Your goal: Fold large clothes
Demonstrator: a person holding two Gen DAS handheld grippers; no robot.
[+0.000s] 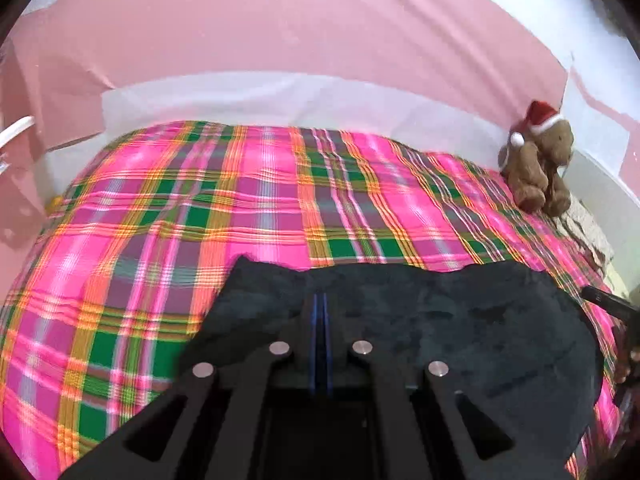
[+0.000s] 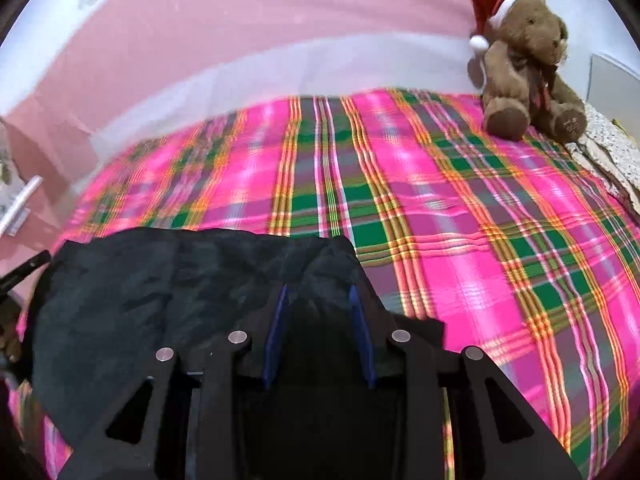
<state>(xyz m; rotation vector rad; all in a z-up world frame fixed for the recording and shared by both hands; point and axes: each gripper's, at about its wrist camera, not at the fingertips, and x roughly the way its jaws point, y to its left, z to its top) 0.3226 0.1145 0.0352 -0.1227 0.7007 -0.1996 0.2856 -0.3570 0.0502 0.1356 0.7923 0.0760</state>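
Note:
A dark navy garment [image 1: 460,320] lies on a bed with a pink, green and orange plaid sheet [image 1: 200,208]. My left gripper [image 1: 321,300] is shut, its blue pads pressed together on the garment's left part. In the right wrist view the same garment [image 2: 140,300] spreads to the left. My right gripper [image 2: 318,294] stands open, with bunched garment cloth between the blue pads [image 2: 280,320]. The right gripper's tip shows at the right edge of the left wrist view [image 1: 604,300].
A brown teddy bear [image 2: 528,68] in a red Santa hat sits at the bed's far right corner, also in the left wrist view [image 1: 540,160]. A pink wall [image 1: 280,28] stands behind the bed. Patterned bedding [image 2: 608,152] lies at the right edge.

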